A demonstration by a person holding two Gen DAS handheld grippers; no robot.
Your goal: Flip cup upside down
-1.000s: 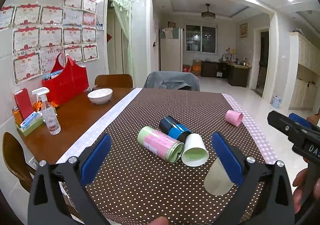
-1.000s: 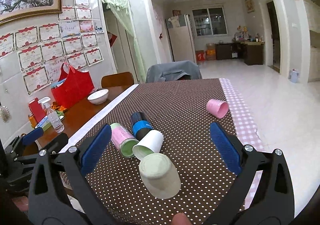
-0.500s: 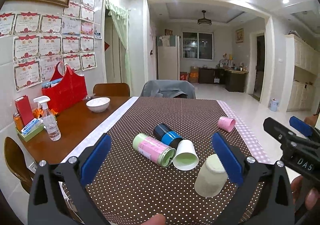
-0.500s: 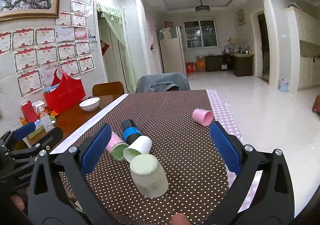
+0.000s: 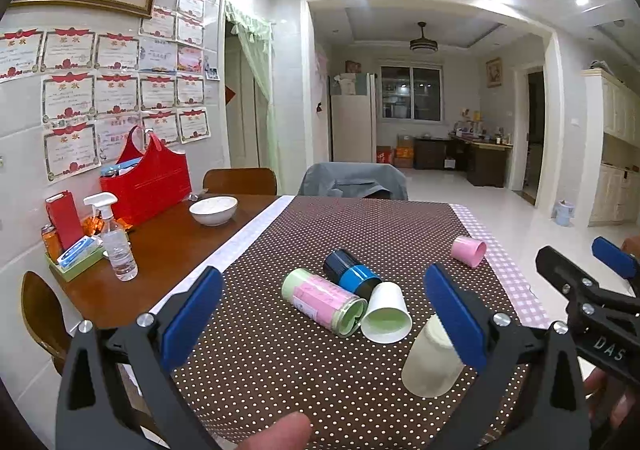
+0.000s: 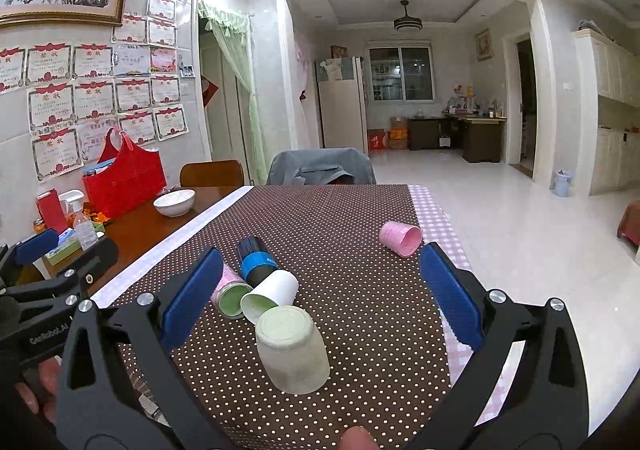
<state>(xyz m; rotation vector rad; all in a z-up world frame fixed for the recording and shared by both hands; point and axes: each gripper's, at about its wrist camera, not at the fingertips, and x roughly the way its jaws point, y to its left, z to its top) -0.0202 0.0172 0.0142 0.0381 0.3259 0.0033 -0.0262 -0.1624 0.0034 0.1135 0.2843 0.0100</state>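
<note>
A pale green cup (image 6: 292, 350) stands upside down on the dotted brown tablecloth (image 6: 360, 290), between and just ahead of my open right gripper (image 6: 320, 294), which does not touch it. It also shows in the left wrist view (image 5: 432, 362), partly behind the right finger of my open, empty left gripper (image 5: 320, 314). Behind it lie a white cup (image 6: 270, 296), a pink-labelled green can (image 5: 324, 300) and a black and blue can (image 5: 350, 274), all on their sides. A pink cup (image 6: 400, 238) lies on its side near the right edge.
A white bowl (image 5: 213, 209), a spray bottle (image 5: 114, 246), a red bag (image 5: 146, 179) and a small box tray (image 5: 76, 258) stand on the bare wood at the left. Chairs stand at the far end and left. The table's right edge drops to the floor.
The pale green cup went from tilted to standing upside down on the cloth. Both grippers drew back and up a little, staying open.
</note>
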